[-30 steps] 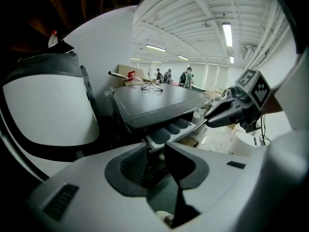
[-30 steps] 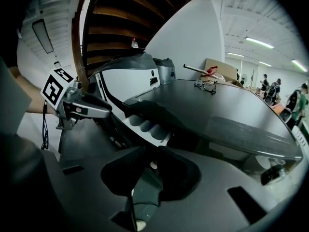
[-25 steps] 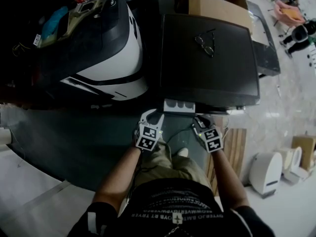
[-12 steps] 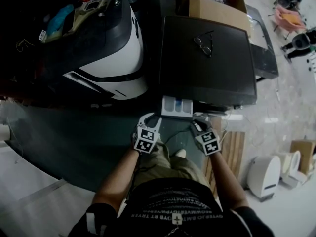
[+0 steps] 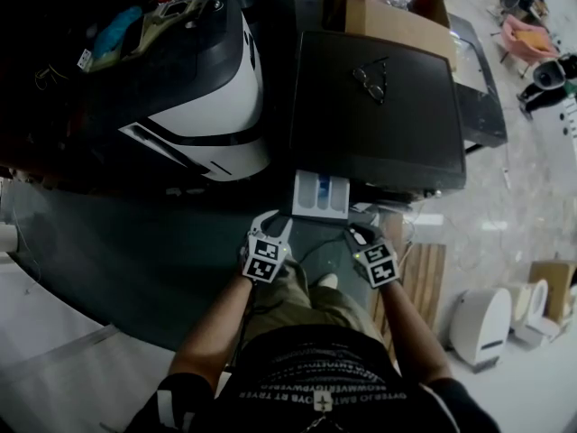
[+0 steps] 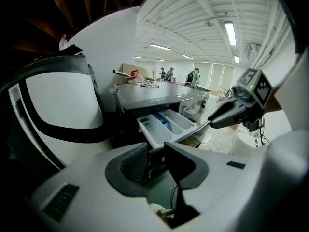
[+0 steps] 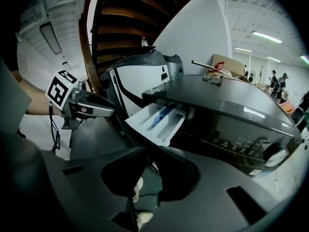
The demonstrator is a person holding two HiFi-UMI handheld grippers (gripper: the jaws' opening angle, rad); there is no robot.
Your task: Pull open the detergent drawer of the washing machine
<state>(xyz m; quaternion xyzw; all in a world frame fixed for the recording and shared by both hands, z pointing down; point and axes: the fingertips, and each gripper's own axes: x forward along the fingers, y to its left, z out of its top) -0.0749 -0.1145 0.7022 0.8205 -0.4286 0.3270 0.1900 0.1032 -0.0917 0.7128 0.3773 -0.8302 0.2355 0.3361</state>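
The detergent drawer (image 5: 321,195) has slid farther out of the washing machine (image 5: 379,106) toward the person, and its compartments are now exposed. The left gripper (image 5: 274,220) and right gripper (image 5: 355,232) have drawn back slightly nearer the person.

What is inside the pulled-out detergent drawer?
Three light compartments show in the detergent drawer, a blue insert in the middle one. Its rear end is covered by the washing machine.
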